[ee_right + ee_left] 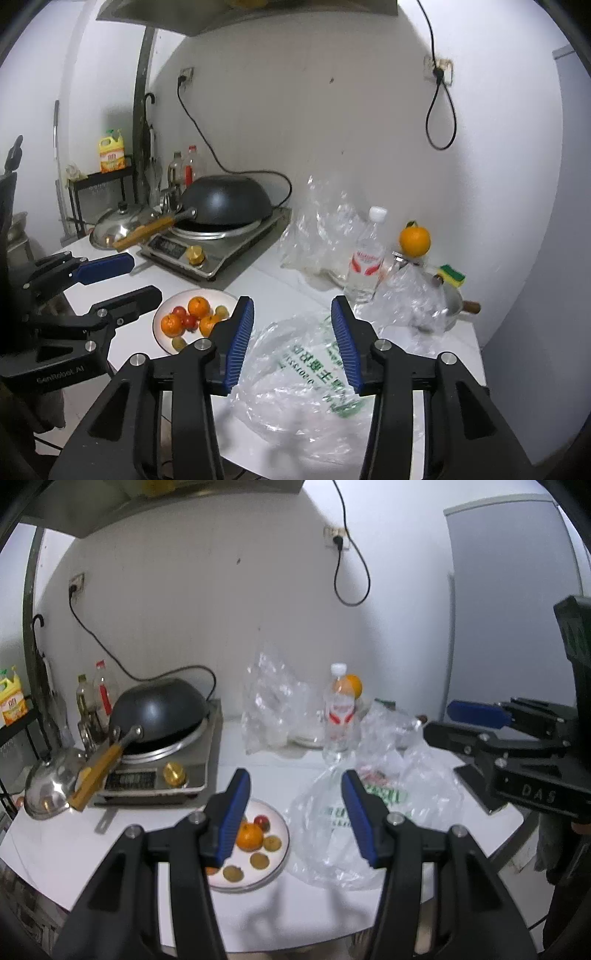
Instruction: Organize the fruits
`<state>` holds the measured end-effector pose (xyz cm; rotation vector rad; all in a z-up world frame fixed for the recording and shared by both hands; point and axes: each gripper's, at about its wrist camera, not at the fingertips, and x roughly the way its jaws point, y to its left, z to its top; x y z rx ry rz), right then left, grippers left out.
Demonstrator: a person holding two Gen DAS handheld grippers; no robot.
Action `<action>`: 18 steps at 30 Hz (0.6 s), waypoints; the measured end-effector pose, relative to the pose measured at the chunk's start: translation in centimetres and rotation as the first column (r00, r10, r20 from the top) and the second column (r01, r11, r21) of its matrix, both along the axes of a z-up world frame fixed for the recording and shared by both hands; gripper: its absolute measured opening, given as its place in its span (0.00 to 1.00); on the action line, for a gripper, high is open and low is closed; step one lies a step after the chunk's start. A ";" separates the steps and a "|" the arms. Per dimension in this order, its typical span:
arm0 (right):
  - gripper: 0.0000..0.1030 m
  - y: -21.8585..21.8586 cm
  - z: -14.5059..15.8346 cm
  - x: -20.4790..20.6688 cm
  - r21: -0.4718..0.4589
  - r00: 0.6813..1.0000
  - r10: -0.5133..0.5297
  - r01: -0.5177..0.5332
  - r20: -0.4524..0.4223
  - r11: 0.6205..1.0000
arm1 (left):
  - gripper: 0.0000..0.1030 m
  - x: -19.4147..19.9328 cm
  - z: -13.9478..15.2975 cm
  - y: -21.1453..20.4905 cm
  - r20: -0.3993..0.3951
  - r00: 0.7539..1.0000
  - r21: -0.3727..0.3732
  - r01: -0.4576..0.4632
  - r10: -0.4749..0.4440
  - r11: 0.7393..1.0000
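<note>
A white plate (275, 871) (159, 332) on the white table holds several fruits: oranges (249, 836) (198, 306), small red fruits (261, 822) (189, 321) and yellowish-green ones (258, 859) (178, 343). A clear plastic bag with green print (332, 834) (306, 373) lies right of the plate. Another orange (351, 686) (414, 240) sits at the back by a water bottle (338, 712) (364, 266). My left gripper (295, 805) (122, 278) is open and empty above the plate and bag. My right gripper (291, 332) (439, 723) is open and empty above the bag.
An induction cooker (162, 768) (218, 254) with a black wok (159, 709) (225, 203) stands at the back left, with a steel lid (51, 786) (118, 225) beside it. Crumpled clear bags (273, 705) (321, 229), a sponge (451, 275) and a pot (452, 306) are at the back right.
</note>
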<state>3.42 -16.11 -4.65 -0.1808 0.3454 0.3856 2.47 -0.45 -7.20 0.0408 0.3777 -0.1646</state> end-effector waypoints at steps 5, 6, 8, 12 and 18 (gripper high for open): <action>0.45 -0.6 1.5 -1.0 0.013 0.999 0.000 -0.001 0.036 1.000 | 0.61 -0.7 1.8 -0.3 0.042 0.999 -0.010 0.002 -0.002 1.000; 0.45 -0.7 1.8 -1.2 0.013 0.999 -0.002 0.001 0.046 1.000 | 0.62 -0.8 2.2 -0.3 0.052 0.999 -0.012 0.003 -0.002 1.000; 0.45 -0.9 2.3 -1.5 0.017 0.998 -0.003 0.002 0.062 1.000 | 0.65 -1.0 2.8 -0.2 0.067 0.998 -0.014 0.002 -0.001 1.000; 0.46 -1.2 3.4 -2.2 0.037 0.996 -0.004 0.001 0.093 0.999 | 0.74 -1.5 4.2 -0.1 0.106 0.994 -0.010 -0.022 0.023 1.000; 0.53 -1.6 4.6 -3.1 0.045 0.991 -0.009 0.003 0.137 0.999 | 0.84 -2.7 6.3 0.2 0.169 0.984 -0.011 -0.052 0.053 0.999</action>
